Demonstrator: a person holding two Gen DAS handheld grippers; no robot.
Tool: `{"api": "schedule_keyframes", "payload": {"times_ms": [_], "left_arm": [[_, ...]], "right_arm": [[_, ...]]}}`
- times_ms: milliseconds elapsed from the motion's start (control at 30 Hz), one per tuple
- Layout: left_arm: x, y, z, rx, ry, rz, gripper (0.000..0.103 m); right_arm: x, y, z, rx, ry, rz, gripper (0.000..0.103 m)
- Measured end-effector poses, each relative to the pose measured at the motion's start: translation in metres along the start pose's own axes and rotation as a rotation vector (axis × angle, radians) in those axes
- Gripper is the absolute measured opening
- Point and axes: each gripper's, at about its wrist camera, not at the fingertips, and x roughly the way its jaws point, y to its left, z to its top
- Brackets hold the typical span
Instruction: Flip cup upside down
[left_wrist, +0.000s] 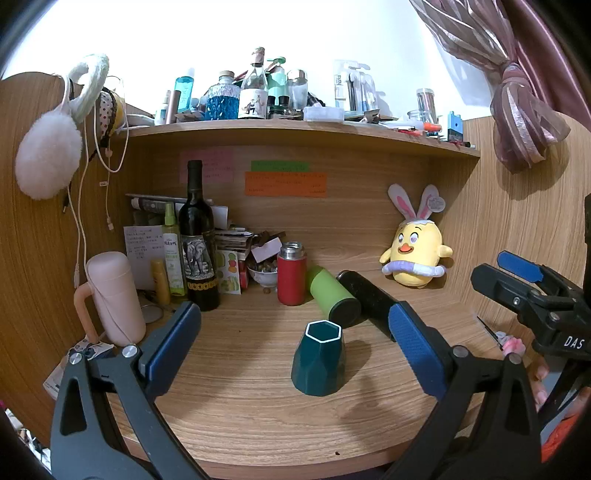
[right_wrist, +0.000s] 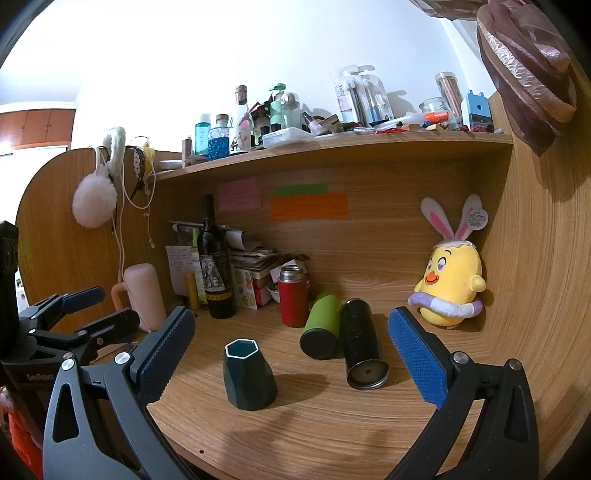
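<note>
Pre-grasp stage, nothing held yet. The dark green hexagonal cup (left_wrist: 319, 360) stands on the wooden table (left_wrist: 240, 413) with its white-rimmed hexagonal opening up, narrower at the top and wider at the base, so the flip is not done. It sits near the front middle of the table, apart from everything else. The left gripper (left_wrist: 295, 350) is spread wide and empty, its blue pads on either side of the cup in the left wrist view but not touching it; the cup looks to sit a bit ahead of the fingertips. The right gripper (right_wrist: 291, 350) is also wide and empty, with the cup (right_wrist: 249, 374) left of centre between its fingers, again no contact. Behind the cup lie a green bottle (left_wrist: 332, 295) and a black bottle (left_wrist: 369, 299) on their sides, touching each other, with a red thermos (left_wrist: 291, 275) standing upright just beside the green one. A wine bottle (left_wrist: 199, 243) and pink mug (left_wrist: 116, 295) stand further left, a yellow chick plush (left_wrist: 415, 251) at the back right. Next move, judging from this: one gripper advances, closes across the faceted sides, lifts, rotates half a turn at the wrist and sets the rim down. The tapered facets could slip, so the grasp should sit low on the wider part. Keep clear of the lying bottles, which could roll.
</note>
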Motion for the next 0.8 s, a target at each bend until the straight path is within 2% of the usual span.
{"api": "schedule_keyframes", "payload": {"times_ms": [800], "left_arm": [[0.0033, -0.0004, -0.0009, -0.013, 0.006, -0.022, 0.103]], "right_arm": [[-0.0015, -0.0015, -0.0001, -0.001, -0.009, -0.012, 0.103]]}}
